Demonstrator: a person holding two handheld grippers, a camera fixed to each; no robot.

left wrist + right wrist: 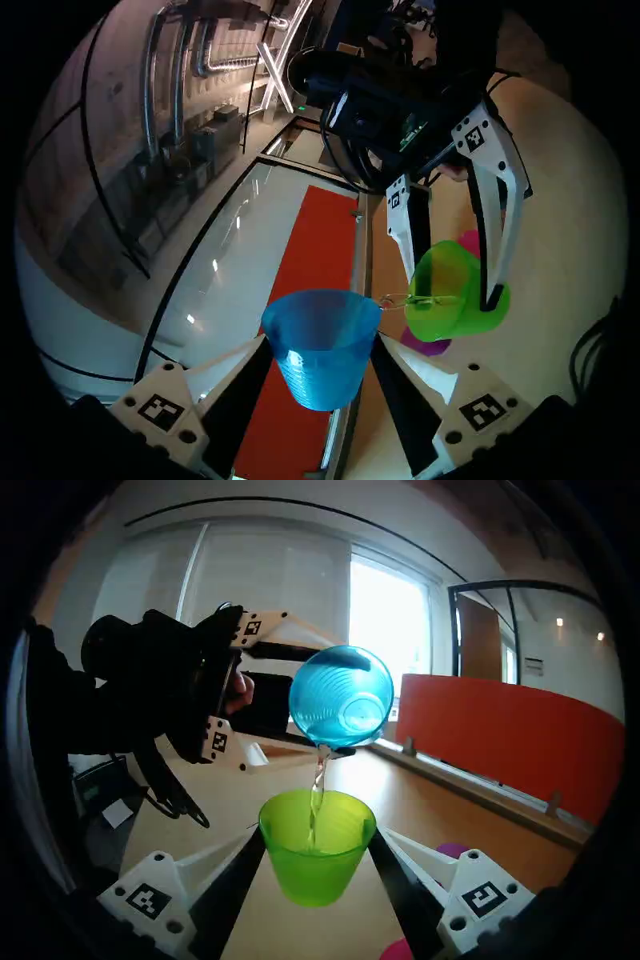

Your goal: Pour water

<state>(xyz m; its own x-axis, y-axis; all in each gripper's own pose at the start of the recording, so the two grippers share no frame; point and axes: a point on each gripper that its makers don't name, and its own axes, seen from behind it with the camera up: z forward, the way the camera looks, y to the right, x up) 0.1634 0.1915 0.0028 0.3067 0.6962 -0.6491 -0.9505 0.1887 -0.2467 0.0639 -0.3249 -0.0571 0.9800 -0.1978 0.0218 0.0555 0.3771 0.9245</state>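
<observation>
My left gripper (320, 346) is shut on a blue ribbed cup (322, 356), which is tipped over on its side. A thin stream of water (408, 302) runs from its rim into a green cup (448, 292). My right gripper (452, 290) holds that green cup between its white fingers. In the right gripper view, the right gripper (316, 838) is shut on the upright green cup (314, 864). Above it the blue cup (342, 696) shows its tilted mouth in the left gripper (336, 698), held by a hand. The water (317, 788) falls into the green cup.
Both cups hang over a wooden table (448, 800). An orange partition (520, 736) runs along its far edge. A purple cup (454, 850) and a pink thing (396, 950) lie on the table below. Black cables (172, 796) dangle from the left gripper.
</observation>
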